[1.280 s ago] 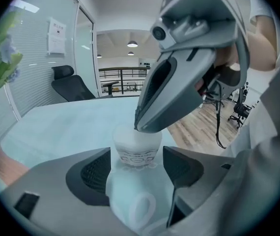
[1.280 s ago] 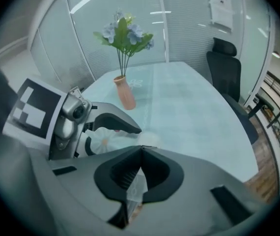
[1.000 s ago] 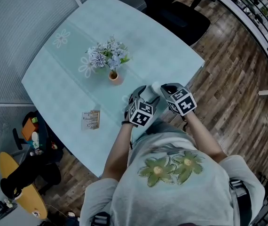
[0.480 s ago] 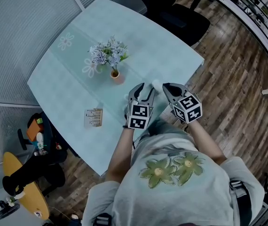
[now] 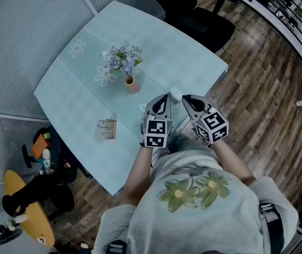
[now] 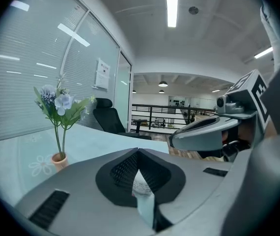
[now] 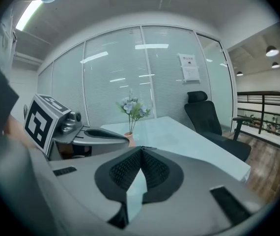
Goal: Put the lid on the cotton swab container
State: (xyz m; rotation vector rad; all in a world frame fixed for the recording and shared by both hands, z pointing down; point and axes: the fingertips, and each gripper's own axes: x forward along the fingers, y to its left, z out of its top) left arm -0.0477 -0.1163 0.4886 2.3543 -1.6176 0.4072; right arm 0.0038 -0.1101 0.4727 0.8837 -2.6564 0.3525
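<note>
Currently both grippers sit close together over the near side of the table (image 5: 87, 78), tips pointing away from the person.

Left gripper (image 5: 165, 97): jaws fully together, nothing pinched btwn them. Its own view shows the dark ribbed pads (image 6: 125, 171) meeting at the tip. A white dotted patch (image 6: 140, 184) and pale tabletop show thru the slot below.

Right gripper (image 5: 185, 98): also closed on nothing. The pads touch in its own view, w/ only pale tabletop seen thru the slot. Each gripper shows in the other's view, just beside it.

Cotton swab container (image 5: 175, 94): small white item on the table just beyond the tips, btwn the two grippers. It's too small in the head view to tell whether the lid is on, or whether either tip touches it. Neither gripper holds it.

Elsewhere on the table:
- A flower pot (image 5: 132, 84) w/ pale blue-white blooms stands upright near the middle, left of and beyond the grippers.
- A small card (image 5: 106, 128) lies flat, well left of the left gripper, toward the near edge.

A black office chair (image 5: 206, 20) stands at the table's far side on the wood floor (image 5: 267, 89).
</note>
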